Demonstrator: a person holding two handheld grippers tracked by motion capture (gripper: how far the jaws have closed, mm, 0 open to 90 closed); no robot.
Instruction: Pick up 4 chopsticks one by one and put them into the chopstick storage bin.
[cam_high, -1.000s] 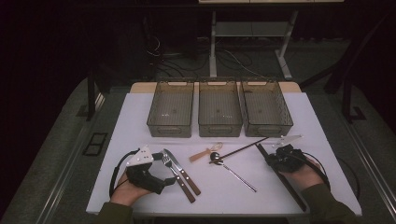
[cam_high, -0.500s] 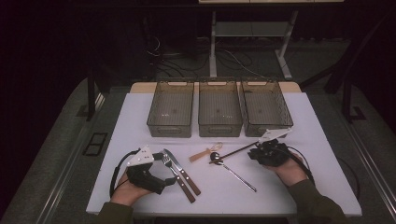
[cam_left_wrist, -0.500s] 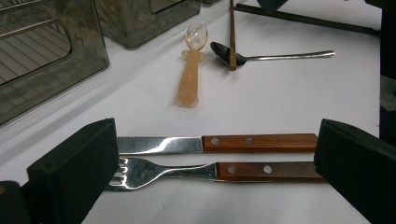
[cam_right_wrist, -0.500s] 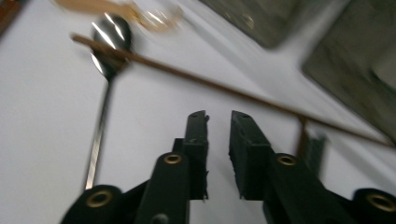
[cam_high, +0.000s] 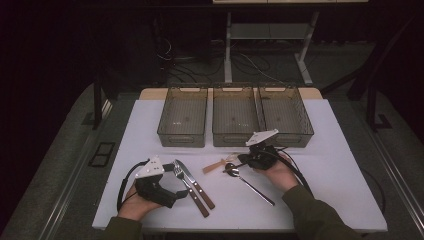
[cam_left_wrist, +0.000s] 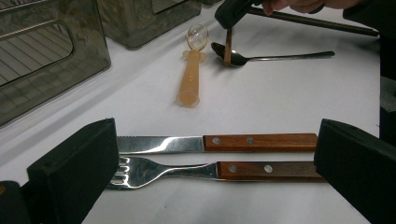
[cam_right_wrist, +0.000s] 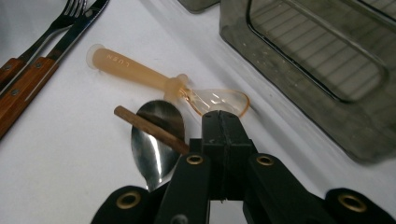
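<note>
My right gripper (cam_high: 241, 161) (cam_right_wrist: 224, 122) is shut on a thin brown chopstick (cam_right_wrist: 149, 128) (cam_left_wrist: 228, 44); its jaws have just been closing on it. The stick's free end rests over the bowl of a metal spoon (cam_high: 250, 185) (cam_right_wrist: 152, 140). An orange plastic spoon (cam_high: 216, 166) (cam_right_wrist: 135, 70) lies just beside it. My left gripper (cam_high: 177, 184) (cam_left_wrist: 217, 149) stands open at the front left. A wooden-handled fork (cam_left_wrist: 187, 170) and knife (cam_left_wrist: 187, 143) lie side by side between its wide jaws, untouched.
Three grey see-through bins (cam_high: 182, 137) (cam_high: 235, 137) (cam_high: 287, 136) stand in a row at the back of the white table (cam_high: 340, 165). The right gripper's cable trails toward the front right. Dark floor surrounds the table.
My right gripper has moved left from the table's right side to the spoons and now grips the chopstick. The left gripper, fork and knife have stayed put.
</note>
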